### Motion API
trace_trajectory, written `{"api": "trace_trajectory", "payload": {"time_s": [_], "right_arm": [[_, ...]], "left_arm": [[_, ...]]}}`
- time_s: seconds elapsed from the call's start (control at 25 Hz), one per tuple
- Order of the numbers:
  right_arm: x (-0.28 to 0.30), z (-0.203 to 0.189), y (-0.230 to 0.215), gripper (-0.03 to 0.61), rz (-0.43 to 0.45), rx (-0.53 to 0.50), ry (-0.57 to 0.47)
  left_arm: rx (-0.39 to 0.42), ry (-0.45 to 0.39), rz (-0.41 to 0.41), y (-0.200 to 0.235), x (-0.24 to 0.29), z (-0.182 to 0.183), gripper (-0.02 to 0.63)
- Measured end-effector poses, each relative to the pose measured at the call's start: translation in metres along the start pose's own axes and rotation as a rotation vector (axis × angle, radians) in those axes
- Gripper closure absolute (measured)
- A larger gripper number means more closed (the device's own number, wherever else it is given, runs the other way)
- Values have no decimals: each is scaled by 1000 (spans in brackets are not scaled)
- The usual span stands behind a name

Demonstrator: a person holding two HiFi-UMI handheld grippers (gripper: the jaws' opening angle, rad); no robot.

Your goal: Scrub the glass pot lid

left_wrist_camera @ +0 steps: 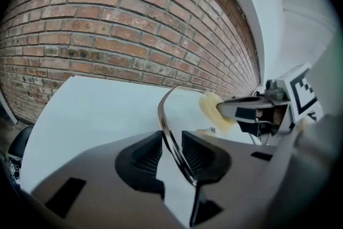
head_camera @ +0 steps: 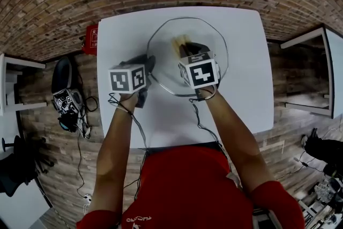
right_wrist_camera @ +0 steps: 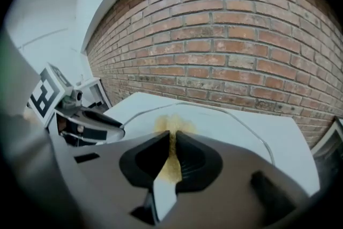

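Now both grippers are at the lid on the table.
White table [head_camera: 241, 61] carries the glass lid [head_camera: 163, 61], which lies flat towards the far edge. Left gripper [left_wrist_camera: 172, 155] straddles the lid's near-left rim, its jaws apart with a gap showing beside the metal. Right gripper [right_wrist_camera: 172, 155] is over the lid's middle, jaws clamped on a yellow sponge [right_wrist_camera: 171, 126]; whether the sponge touches the glass is unclear.

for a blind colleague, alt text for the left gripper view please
The left gripper straddles the metal rim of a glass lid on a white table. Beyond, the right gripper holds a yellow sponge by the lid; a brick wall stands behind.
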State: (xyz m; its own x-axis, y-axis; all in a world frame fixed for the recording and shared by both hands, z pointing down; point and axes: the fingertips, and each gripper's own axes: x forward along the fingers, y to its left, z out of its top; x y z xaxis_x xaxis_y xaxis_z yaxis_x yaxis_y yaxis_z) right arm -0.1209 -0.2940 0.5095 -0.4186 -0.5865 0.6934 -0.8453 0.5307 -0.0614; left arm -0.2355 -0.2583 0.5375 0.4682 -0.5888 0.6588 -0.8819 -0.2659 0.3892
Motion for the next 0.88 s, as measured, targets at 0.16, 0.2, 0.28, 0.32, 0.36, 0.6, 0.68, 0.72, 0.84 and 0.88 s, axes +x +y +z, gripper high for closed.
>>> {"api": "trace_trajectory", "payload": {"time_s": [0.16,0.2,0.28,0.32,0.36,0.6,0.68,0.72,0.84,0.88], "right_arm": [[19,28,17,528,17,-7,-39],[25,34,19,528,18,-18,-40],[34,45,19,528,10,-50,-35],[37,50,19,528,1,-69,-30],[40,52,18,528,-6,-79,-22],[64,42,10,528,-17,-59,11],[66,38,0,528,-34,-61,11],[64,35,-6,528,-47,-59,17],[55,25,-35,528,-105,-42,36],[48,20,-48,528,-134,-31,49]], "left_arm": [[-1,0,4,1,0,-2,491],[1,2,5,1,0,-2,491],[13,10,6,-1,1,-1,491],[19,14,6,-2,1,0,491],[23,17,6,-2,1,0,491],[24,23,8,0,1,1,491],[21,20,5,0,1,1,491],[20,18,5,0,1,1,491],[20,16,6,0,1,1,491],[22,17,7,0,1,1,491]]}}
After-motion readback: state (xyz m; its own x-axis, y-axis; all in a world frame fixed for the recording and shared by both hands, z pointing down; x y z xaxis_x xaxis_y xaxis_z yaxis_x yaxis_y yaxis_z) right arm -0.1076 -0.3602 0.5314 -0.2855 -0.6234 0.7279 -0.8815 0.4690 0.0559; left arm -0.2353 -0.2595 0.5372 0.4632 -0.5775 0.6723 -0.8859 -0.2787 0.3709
